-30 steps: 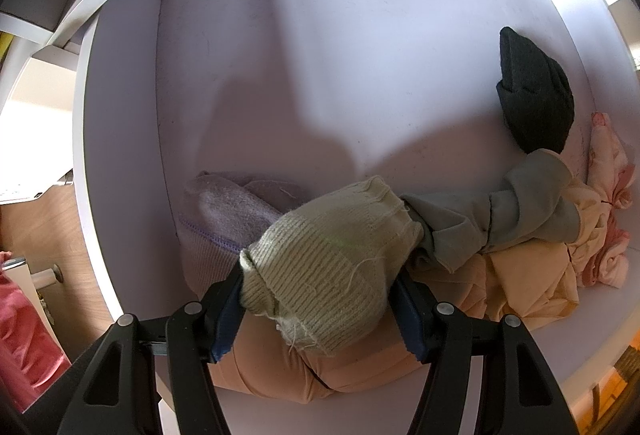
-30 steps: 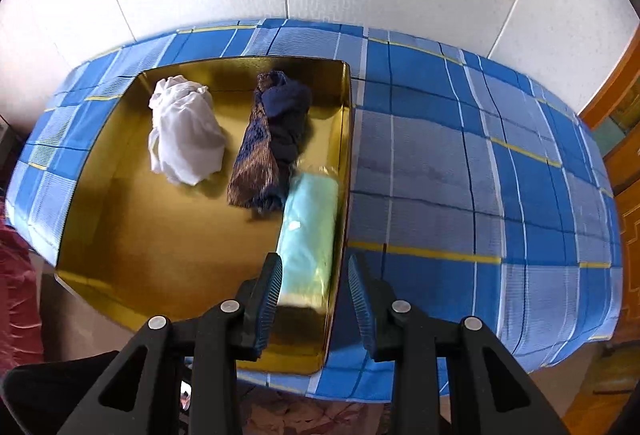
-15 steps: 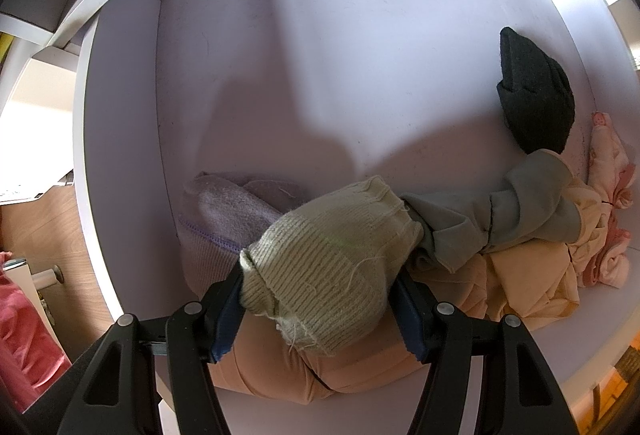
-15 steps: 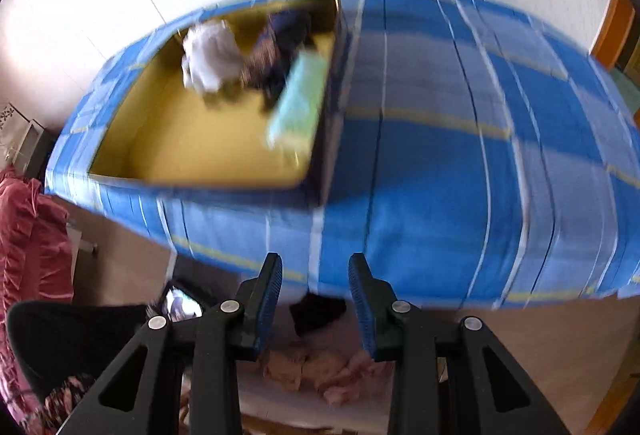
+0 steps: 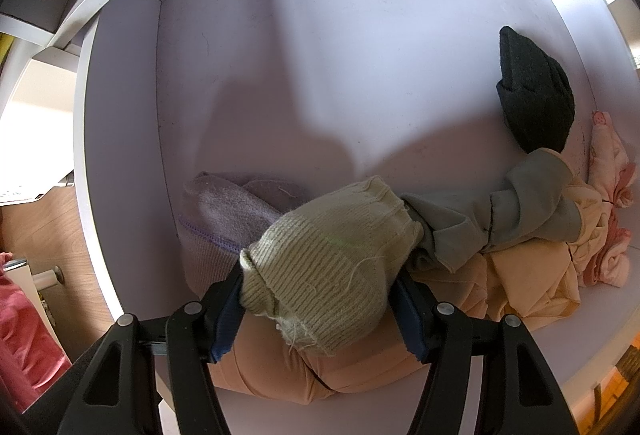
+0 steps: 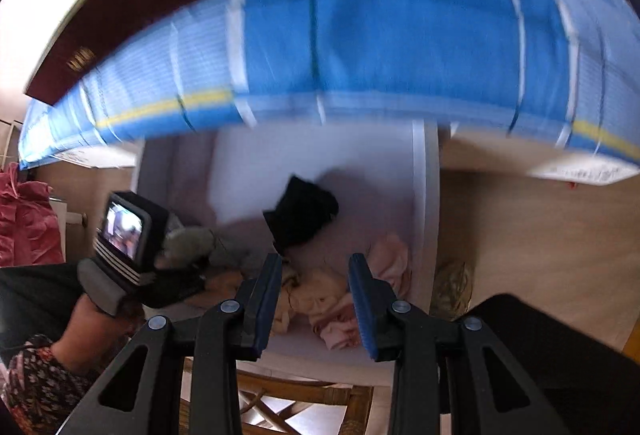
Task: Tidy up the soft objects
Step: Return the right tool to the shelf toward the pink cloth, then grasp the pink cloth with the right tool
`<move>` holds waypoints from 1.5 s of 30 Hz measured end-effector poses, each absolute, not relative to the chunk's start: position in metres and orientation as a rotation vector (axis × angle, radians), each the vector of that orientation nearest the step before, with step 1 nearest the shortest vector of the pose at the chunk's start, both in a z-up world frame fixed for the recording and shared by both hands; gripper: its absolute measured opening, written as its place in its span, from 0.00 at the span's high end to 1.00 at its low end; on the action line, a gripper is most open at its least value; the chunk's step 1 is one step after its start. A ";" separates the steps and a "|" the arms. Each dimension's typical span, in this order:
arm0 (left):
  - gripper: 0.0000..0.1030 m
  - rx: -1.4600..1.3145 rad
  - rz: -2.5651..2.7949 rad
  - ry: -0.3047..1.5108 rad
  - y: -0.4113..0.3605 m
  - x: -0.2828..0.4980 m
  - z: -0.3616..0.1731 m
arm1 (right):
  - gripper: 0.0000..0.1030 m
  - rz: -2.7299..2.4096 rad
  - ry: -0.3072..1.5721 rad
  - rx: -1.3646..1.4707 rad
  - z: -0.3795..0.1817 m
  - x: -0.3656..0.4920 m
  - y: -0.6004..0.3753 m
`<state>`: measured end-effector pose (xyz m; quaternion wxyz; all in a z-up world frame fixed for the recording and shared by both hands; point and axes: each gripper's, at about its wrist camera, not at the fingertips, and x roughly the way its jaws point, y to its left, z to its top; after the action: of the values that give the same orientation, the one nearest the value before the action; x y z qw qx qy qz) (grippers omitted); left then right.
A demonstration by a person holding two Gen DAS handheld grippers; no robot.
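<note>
My left gripper is shut on a cream ribbed knit piece, held just above a pile of clothes in a white drawer. The pile holds a lilac knit, a grey garment, peach fabric, a pink cloth and a black cloth. In the blurred right wrist view, my right gripper is open and empty. It hangs above the same drawer, over the pink cloth and near the black cloth. A hand holds the left tool there.
A table under a blue checked cloth overhangs the drawer, with a dark red box on it. Wooden floor lies to the right. Wicker furniture sits below the drawer's near edge. Red fabric is at the left.
The right gripper has dropped from above the gold tray on the blue cloth to below the table edge, now over the white drawer. The left gripper and its knit piece stayed still.
</note>
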<state>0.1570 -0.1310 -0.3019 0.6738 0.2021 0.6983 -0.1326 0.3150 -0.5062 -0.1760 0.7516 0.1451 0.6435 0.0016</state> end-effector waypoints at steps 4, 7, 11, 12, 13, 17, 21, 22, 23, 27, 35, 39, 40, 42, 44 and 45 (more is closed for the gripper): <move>0.36 0.455 -0.299 1.571 -0.131 0.157 -0.302 | 0.66 -0.018 1.501 0.352 -0.214 0.306 -0.505; 0.36 0.454 -0.299 1.572 -0.131 0.157 -0.302 | 0.64 -0.042 1.565 0.399 -0.239 0.301 -0.507; 0.36 0.454 -0.299 1.571 -0.131 0.157 -0.302 | 0.64 -0.108 1.629 0.484 -0.268 0.294 -0.513; 0.36 0.455 -0.300 1.571 -0.131 0.157 -0.302 | 0.64 -0.120 1.639 0.495 -0.273 0.293 -0.514; 0.36 0.454 -0.300 1.571 -0.130 0.157 -0.302 | 0.64 -0.133 1.647 0.508 -0.279 0.293 -0.515; 0.36 0.454 -0.301 1.570 -0.130 0.156 -0.301 | 0.63 -0.186 1.669 0.527 -0.293 0.294 -0.520; 0.36 0.453 -0.301 1.571 -0.130 0.157 -0.301 | 0.63 -0.215 1.690 0.513 -0.305 0.297 -0.523; 0.36 0.452 -0.302 1.571 -0.130 0.157 -0.301 | 0.62 -0.219 1.696 0.515 -0.308 0.297 -0.524; 0.36 0.447 -0.301 1.571 -0.130 0.157 -0.301 | 0.62 -0.226 1.702 0.517 -0.312 0.297 -0.524; 0.37 0.428 -0.299 1.569 -0.130 0.155 -0.301 | 0.62 -0.245 1.720 0.534 -0.329 0.299 -0.525; 0.37 0.320 -0.278 1.570 -0.117 0.159 -0.293 | 0.61 -0.226 1.766 0.515 -0.362 0.305 -0.522; 0.37 0.235 -0.283 1.561 -0.111 0.164 -0.281 | 0.65 -0.182 1.740 0.429 -0.362 0.316 -0.518; 0.37 0.212 -0.284 1.555 -0.109 0.166 -0.276 | 0.67 -0.179 1.733 0.408 -0.362 0.318 -0.516; 0.37 0.179 -0.284 1.542 -0.106 0.167 -0.268 | 0.67 -0.177 1.723 0.382 -0.361 0.321 -0.516; 0.37 0.158 -0.282 1.530 -0.104 0.168 -0.261 | 0.67 -0.179 1.719 0.373 -0.362 0.324 -0.516; 0.37 0.154 -0.282 1.526 -0.103 0.167 -0.258 | 0.67 -0.179 1.720 0.371 -0.362 0.324 -0.516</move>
<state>0.1672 -0.1026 -0.2580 0.7111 0.0692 0.6880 -0.1272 0.3236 -0.5156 -0.3620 0.6339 0.1624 0.7521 -0.0782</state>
